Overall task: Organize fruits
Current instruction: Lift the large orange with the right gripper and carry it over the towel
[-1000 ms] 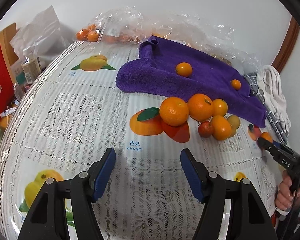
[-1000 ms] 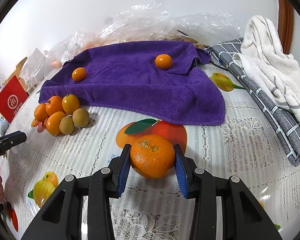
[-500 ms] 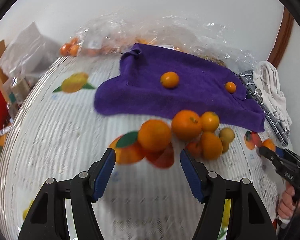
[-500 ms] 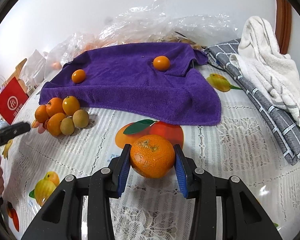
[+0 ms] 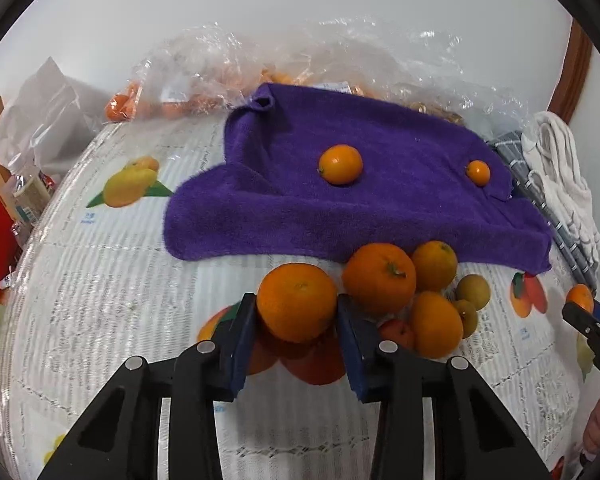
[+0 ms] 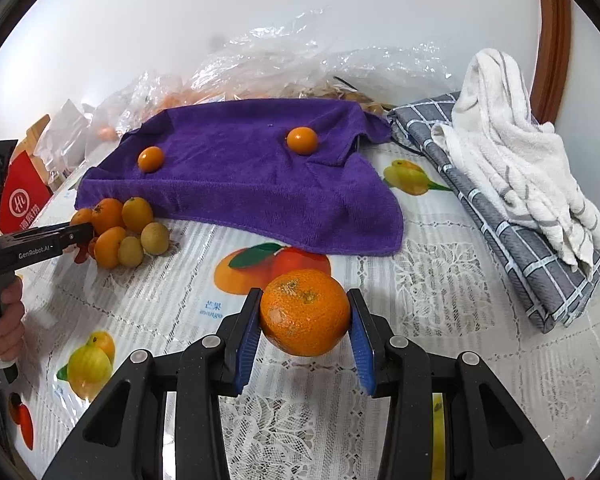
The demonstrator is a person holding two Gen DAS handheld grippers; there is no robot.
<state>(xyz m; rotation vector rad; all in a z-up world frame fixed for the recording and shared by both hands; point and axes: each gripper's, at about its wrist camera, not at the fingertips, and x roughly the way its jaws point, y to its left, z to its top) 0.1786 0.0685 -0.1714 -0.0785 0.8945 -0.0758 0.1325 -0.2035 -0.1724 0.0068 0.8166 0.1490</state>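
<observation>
Right tongs [image 6: 305, 322] grip a round orange mandarin [image 6: 305, 312]; left tongs [image 5: 296, 316] straddle another orange mandarin [image 5: 297, 307], contact unclear, and could scatter the heaped mixed fruit pile [image 5: 416, 296] beside it.

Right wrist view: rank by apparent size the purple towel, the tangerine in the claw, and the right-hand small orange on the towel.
1. purple towel
2. tangerine in the right claw; looks big partly because it is nearest the camera
3. small orange, far back on the towel
</observation>
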